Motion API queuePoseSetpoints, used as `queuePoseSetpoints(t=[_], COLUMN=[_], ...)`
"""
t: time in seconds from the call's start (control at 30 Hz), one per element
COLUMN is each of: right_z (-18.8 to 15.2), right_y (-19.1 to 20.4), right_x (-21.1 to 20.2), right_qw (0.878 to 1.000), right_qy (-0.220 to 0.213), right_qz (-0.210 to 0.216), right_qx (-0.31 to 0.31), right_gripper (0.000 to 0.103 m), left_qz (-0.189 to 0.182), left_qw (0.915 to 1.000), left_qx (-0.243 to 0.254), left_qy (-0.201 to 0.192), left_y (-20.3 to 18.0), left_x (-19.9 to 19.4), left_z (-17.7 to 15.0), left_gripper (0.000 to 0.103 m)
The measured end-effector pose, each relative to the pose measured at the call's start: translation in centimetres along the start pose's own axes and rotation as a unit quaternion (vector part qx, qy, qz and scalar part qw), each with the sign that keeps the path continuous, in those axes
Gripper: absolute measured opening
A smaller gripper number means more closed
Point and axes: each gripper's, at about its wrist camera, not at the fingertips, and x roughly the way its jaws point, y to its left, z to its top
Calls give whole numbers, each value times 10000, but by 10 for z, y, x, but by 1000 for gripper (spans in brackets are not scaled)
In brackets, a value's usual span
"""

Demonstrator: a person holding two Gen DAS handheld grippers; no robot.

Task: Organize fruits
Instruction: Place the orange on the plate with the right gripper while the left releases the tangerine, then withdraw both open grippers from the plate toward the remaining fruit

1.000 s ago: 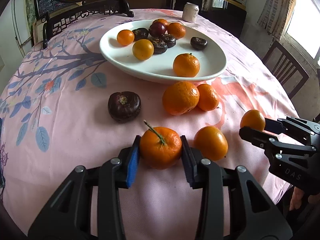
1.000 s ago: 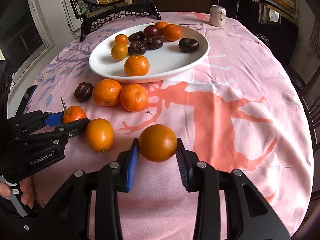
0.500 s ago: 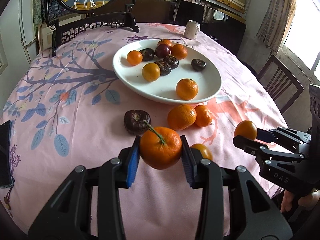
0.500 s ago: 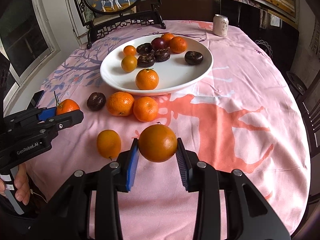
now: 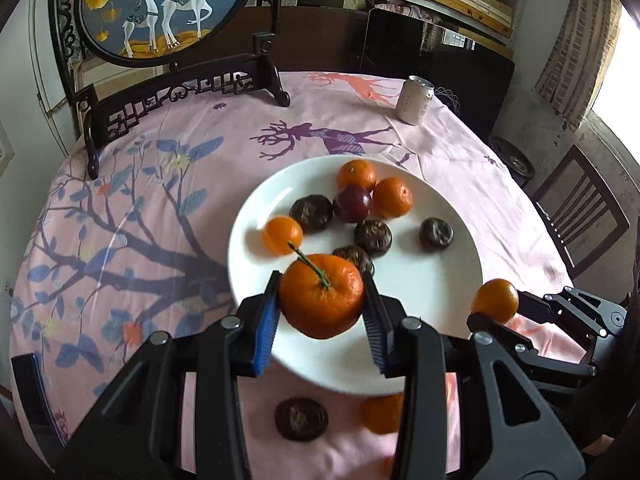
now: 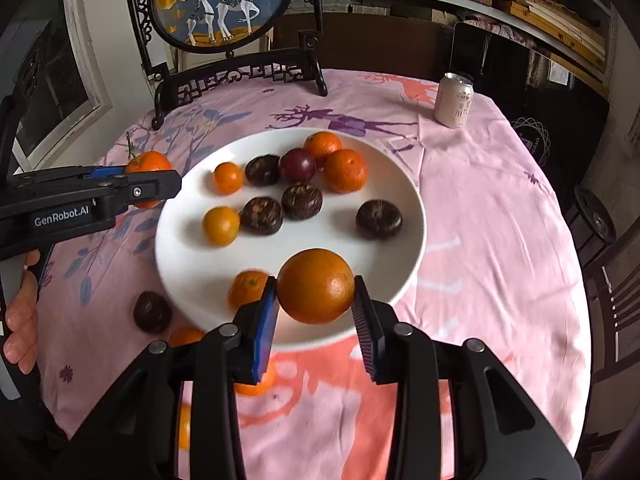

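My left gripper (image 5: 322, 308) is shut on a stemmed tangerine (image 5: 322, 296), held in the air over the near left part of the white plate (image 5: 440, 280). My right gripper (image 6: 315, 300) is shut on a smooth orange (image 6: 316, 286) above the plate's (image 6: 180, 256) near rim. The plate carries several oranges and dark round fruits. In the left wrist view the right gripper (image 5: 496, 308) appears at the right with its orange. In the right wrist view the left gripper (image 6: 150, 178) reaches in from the left with the tangerine (image 6: 149, 162).
On the pink cloth in front of the plate lie a dark fruit (image 5: 301, 418) and an orange (image 5: 382, 414). A drink can (image 6: 454, 100) stands at the far right, a framed deer screen (image 6: 224, 4) at the table's back. Wooden chairs (image 5: 580, 212) flank the right side.
Both grippers have risen off the cloth and moved toward the plate with their fruit. The loose fruit in front of the plate has dropped below the fingers.
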Motion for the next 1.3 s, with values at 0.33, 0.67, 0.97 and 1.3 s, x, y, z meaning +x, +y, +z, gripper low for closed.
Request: queuePoseSetpoints(t=[0.33,0.67,0.97,1.3], right_z=[50,56,56,39], right_y=[-19,-21,-13,-2], right_x=[58,83,51,3], right_qw=[9997,9990,9950,9943], right_qy=[213,424,-194,-461], right_qz=[-75,-136,-938,-929], right_qx=[75,102,-290,-233], right_gripper=[37,37,100,101], left_qz=[-113,-105,32,-87], left_qw=[9990,9982,9997,9979], left_qx=[-90,-178,-225,-187], left_qy=[432,568,-95,-608], left_y=[-3,2,4,-3], left_x=[66,88,45,-25], left_z=[37,40,46,29], left_gripper=[39,40,90,100])
